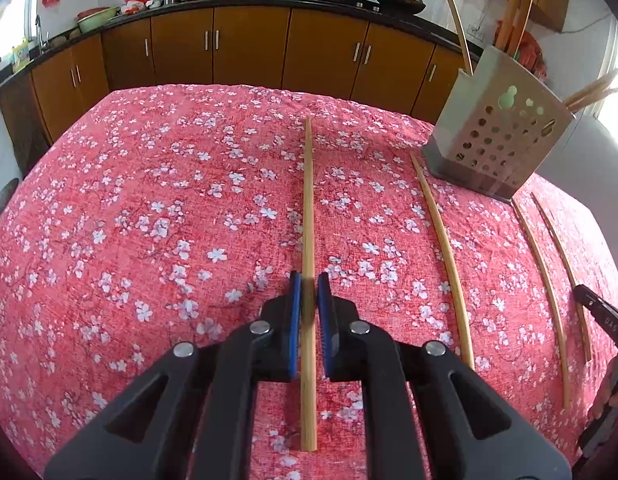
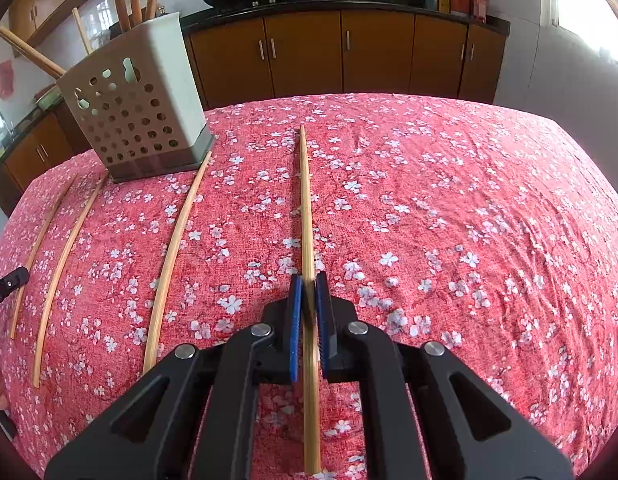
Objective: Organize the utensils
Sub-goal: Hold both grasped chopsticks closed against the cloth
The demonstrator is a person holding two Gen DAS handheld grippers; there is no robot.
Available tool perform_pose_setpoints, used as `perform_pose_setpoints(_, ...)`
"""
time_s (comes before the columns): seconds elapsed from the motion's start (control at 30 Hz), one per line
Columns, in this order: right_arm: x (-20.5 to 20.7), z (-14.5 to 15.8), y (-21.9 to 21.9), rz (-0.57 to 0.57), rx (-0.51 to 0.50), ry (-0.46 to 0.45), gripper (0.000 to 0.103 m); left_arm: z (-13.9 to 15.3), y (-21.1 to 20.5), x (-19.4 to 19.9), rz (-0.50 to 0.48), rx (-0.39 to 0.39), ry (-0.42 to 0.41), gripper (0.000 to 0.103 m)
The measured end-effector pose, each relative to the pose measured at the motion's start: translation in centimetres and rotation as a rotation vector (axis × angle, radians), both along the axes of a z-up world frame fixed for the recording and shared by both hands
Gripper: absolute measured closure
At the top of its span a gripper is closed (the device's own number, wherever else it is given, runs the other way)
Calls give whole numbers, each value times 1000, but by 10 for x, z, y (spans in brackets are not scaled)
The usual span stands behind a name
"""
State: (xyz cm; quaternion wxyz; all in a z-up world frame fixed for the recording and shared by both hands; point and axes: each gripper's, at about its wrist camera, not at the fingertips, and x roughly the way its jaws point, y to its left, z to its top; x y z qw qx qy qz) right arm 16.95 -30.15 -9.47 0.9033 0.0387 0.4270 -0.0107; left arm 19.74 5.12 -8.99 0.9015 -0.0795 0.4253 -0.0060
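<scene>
In the left wrist view my left gripper [image 1: 309, 284] is shut on a bamboo chopstick [image 1: 307, 208] that runs straight ahead over the red floral cloth. My right gripper [image 2: 309, 284] is likewise shut on another chopstick [image 2: 306, 216], its blue pads on either side. Two more chopsticks [image 2: 175, 256] [image 2: 63, 276] lie loose between the held ones. A beige perforated utensil holder [image 1: 505, 136] [image 2: 137, 116] stands at the far side with several chopsticks sticking out of it.
The table [image 1: 149, 184] wears a wrinkled red cloth with white blossoms. Brown cabinets [image 1: 249, 44] and a black counter with pans line the far wall. A black finger [image 1: 597, 308] of my right gripper shows at the left view's right edge.
</scene>
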Motion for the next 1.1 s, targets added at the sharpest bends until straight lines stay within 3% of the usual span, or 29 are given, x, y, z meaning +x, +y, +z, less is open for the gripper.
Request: perform_pose_setpoints(1.1, 1, -1, -1, -6, 10, -1, 94, 3, 4, -2, 4, -36, -2, 92)
